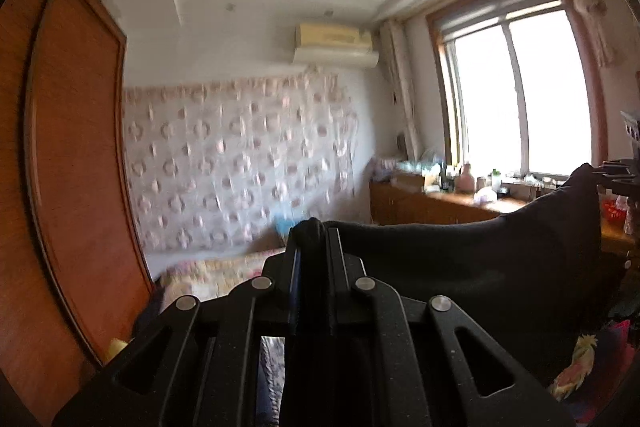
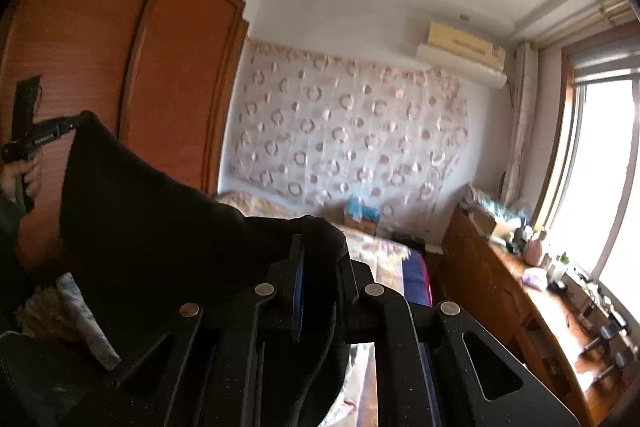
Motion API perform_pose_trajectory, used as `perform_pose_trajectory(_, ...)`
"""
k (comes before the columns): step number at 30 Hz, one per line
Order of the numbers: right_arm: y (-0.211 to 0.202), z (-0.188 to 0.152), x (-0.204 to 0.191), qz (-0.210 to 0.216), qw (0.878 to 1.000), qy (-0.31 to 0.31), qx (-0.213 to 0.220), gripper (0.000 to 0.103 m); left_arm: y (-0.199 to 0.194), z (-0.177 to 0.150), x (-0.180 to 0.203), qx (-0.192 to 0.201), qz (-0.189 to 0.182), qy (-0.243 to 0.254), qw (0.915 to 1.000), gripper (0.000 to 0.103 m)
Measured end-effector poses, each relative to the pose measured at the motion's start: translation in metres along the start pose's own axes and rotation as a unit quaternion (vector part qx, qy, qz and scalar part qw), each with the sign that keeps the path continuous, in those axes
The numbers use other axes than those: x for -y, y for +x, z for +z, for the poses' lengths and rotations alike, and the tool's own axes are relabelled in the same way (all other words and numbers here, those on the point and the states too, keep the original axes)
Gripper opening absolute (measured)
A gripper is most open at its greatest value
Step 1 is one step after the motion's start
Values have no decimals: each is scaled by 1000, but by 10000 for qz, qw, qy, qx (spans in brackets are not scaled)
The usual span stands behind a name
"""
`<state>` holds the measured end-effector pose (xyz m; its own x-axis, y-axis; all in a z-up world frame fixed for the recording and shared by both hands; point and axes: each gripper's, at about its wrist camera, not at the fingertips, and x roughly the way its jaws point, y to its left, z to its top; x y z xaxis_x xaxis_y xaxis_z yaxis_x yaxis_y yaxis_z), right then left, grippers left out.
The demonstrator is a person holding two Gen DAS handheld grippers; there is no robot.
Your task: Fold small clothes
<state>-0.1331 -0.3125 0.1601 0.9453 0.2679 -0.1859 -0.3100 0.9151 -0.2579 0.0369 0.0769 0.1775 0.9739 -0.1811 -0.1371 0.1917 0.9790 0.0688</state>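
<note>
Black fabric, a small dark garment (image 1: 480,259), is held stretched in the air between the two claws, well above the bed (image 2: 380,247). In the left wrist view, the left claw (image 1: 312,231) is seen nearly closed, its jaws pinched on a bunched corner of the garment at 6 o'clock, and the cloth is carried from there toward 3 o'clock, where the right claw (image 1: 616,175) is clamped on its far corner. In the right wrist view, the right claw (image 2: 320,247) is likewise nearly closed on a fold of the garment (image 2: 160,219), which is draped over its left finger and drawn up toward 9 o'clock, where the left claw (image 2: 76,125) is gripped by a hand (image 2: 24,175). A wooden wardrobe (image 2: 120,67) is seen at 10 o'clock, a floral wall hanging (image 2: 344,123) at 12 o'clock, an air conditioner (image 2: 464,55) at 1 o'clock, and a cluttered wooden bench (image 2: 500,287) below the window (image 2: 608,163) at 3 o'clock.
</note>
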Motion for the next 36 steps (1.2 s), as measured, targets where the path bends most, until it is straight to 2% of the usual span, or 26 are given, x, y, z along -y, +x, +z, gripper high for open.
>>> perform_pose_trajectory(6,91,-27,7,130,9979,226,-591,13,76,-53,0,-657,-14,-125,9978,11)
perform_pose_trajectory(9,139,-50,13,168,9937,606,-925,13,118,-85,3,-1053,-51,-138,9943,11)
perform_pose_trajectory(14,212,-75,20,-89,9870,737,-1426,13,180,-124,6,-1505,34,-90,9886,11)
perform_pose_trajectory(18,258,-80,27,-305,9806,1024,-1645,13,210,-134,9,-1691,110,-22,9855,11)
perform_pose_trajectory(23,285,-71,16,-470,9748,1207,-1814,13,234,-138,18,-1929,208,246,9807,11)
perform_pose_trajectory(27,296,-70,17,-548,9700,1326,-1962,13,246,-141,21,-2142,161,217,9764,12)
perform_pose_trajectory(29,300,-69,20,-467,9653,1544,-2053,14,248,-144,23,-2215,167,213,9748,16)
perform_pose_trajectory(30,306,-67,20,-439,9645,1591,-2062,18,250,-144,23,-2245,192,222,9740,18)
perform_pose_trajectory(31,311,-65,23,-437,9643,1608,-2058,27,247,-146,25,-2254,247,269,9736,19)
perform_pose_trajectory(32,307,-60,20,-492,9646,1578,-2053,37,244,-146,28,-2236,255,315,9738,22)
perform_pose_trajectory(33,304,-60,22,-519,9649,1558,-2049,41,240,-147,30,-2241,219,339,9737,28)
perform_pose_trajectory(34,300,-61,21,-474,9655,1550,-2037,42,237,-148,30,-2258,198,336,9734,44)
perform_pose_trajectory(36,288,-61,17,-207,9650,1578,-2084,43,227,-151,31,-2260,136,322,9735,50)
